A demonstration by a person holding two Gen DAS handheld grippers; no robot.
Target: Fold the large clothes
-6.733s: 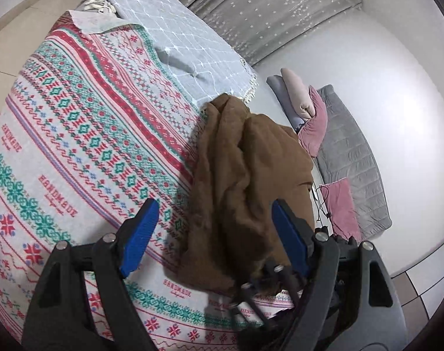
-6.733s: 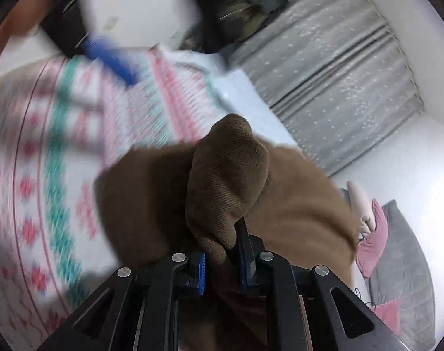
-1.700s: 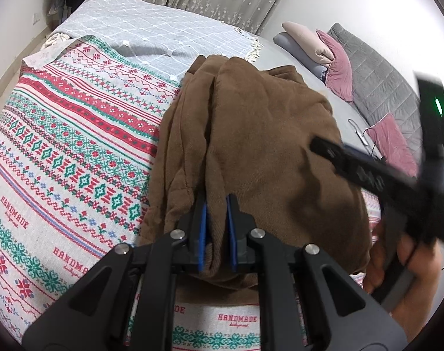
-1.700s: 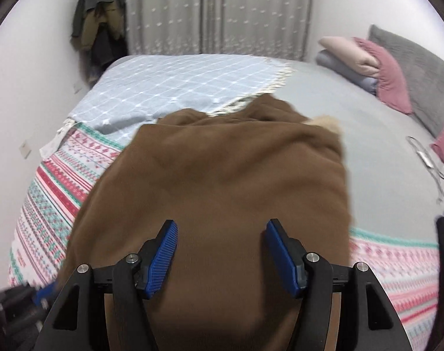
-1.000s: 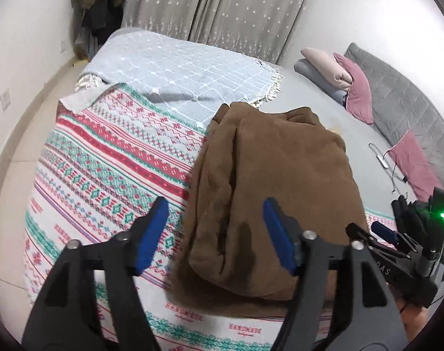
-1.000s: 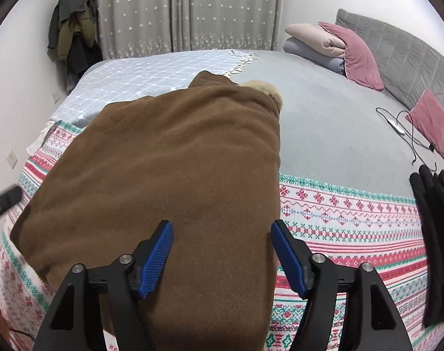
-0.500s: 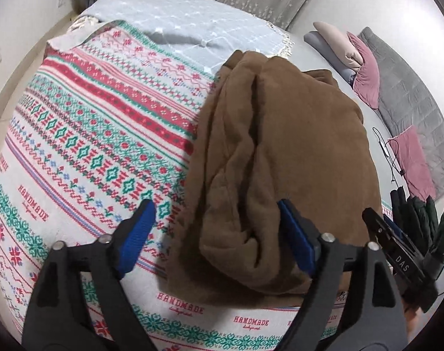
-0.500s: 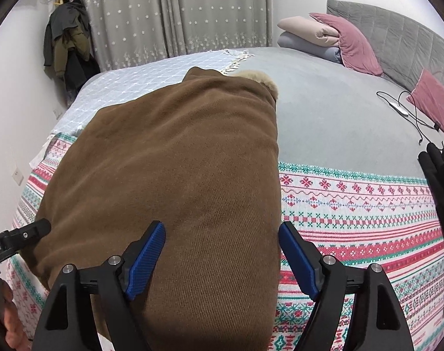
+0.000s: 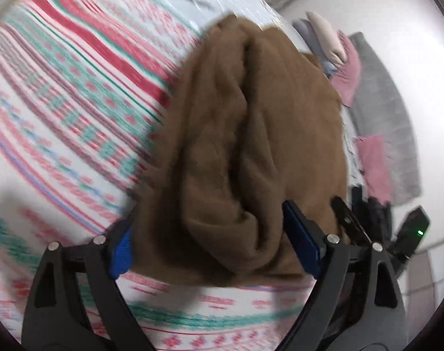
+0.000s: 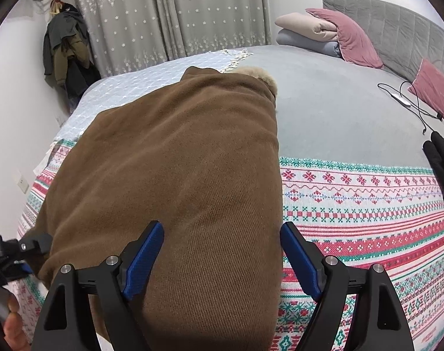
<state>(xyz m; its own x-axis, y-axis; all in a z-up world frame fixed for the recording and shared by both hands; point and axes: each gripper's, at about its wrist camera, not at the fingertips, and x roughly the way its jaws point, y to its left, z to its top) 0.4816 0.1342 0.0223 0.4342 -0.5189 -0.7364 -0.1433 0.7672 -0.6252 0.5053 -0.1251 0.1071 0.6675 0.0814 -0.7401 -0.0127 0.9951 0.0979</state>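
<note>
Brown garment [image 10: 178, 175] folded on patterned blanket [image 10: 368, 204], grey bed; both grippers spread; left view blurred, contact unclear.

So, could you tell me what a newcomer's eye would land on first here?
The folded brown garment dominates, lying on the red-and-green patterned blanket at the near end of the bed. Both open tools, left tool and right tool, hover over its near edge.
</note>
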